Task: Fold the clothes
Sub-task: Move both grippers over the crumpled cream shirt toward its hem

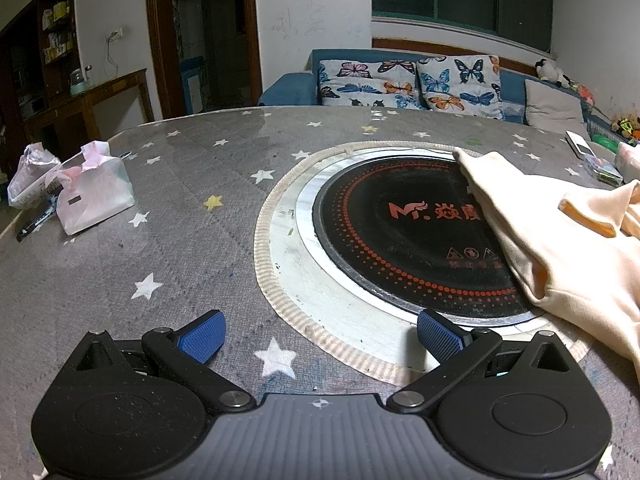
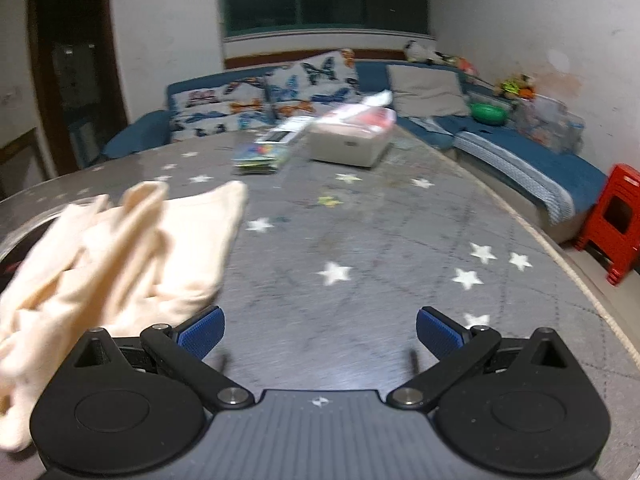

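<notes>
Cream garment (image 1: 560, 248) lies crumpled and unfolded at 3 o'clock in our left view, draped over the edge of the inset black cooktop (image 1: 404, 232), and at 9 o'clock in our right view, so it sits between our two tools. Star-print grey table (image 1: 192, 240) is round, with a blue sofa (image 1: 288, 88) behind at 12. Left gripper (image 1: 320, 340) and right gripper (image 2: 320, 336) are both spread wide and hold nothing, probably staged for a first grab.
</notes>
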Demonstrator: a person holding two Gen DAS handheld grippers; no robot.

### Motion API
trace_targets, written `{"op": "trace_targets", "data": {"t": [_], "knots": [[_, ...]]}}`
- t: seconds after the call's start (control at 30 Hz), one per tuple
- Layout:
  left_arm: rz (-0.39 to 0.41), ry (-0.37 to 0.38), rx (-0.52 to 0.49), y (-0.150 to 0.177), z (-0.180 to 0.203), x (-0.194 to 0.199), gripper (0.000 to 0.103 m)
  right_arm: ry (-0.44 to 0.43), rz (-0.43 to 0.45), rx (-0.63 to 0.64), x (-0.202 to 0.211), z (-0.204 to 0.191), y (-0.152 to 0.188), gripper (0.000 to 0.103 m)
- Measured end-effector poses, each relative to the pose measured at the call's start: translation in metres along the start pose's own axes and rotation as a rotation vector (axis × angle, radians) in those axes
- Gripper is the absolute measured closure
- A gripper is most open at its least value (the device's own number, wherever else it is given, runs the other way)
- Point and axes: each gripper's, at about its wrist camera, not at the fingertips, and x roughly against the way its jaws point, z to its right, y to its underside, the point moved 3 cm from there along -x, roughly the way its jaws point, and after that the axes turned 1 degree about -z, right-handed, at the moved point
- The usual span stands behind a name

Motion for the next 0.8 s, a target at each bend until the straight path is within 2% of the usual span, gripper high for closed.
{"op": "trace_targets", "data": {"t": [0.13,0.2,0.27,0.4,0.57,0.8], "knots": [[-0.004,-0.027,0.018,-0.001,0.007,0.002,0.0,0.019,-0.002,0.062,0.006,-0.025,0.002,0.0],[-0.002,-0.048,0.002,0.0,0.026,0.012,0.0,0.029,-0.003,0.092,0.008,-0.037,0.003,0.0],[-0.01,-0.041,0.003,0.003,0.032,0.013,0.0,0.027,-0.003,0.115,0.012,-0.051,0.004,0.0],[-0.034,-0.029,0.013,0.005,0.048,0.024,0.0,-0.047,0.004,0.117,0.02,-0.084,0.007,0.0],[-0.036,0.025,0.008,0.009,0.073,0.044,0.0,-0.178,0.01,0.165,0.027,-0.073,0.017,0.0],[-0.05,0.1,-0.025,0.014,0.104,0.067,0.0,-0.252,-0.008,0.186,0.051,-0.073,0.028,0.0]]}}
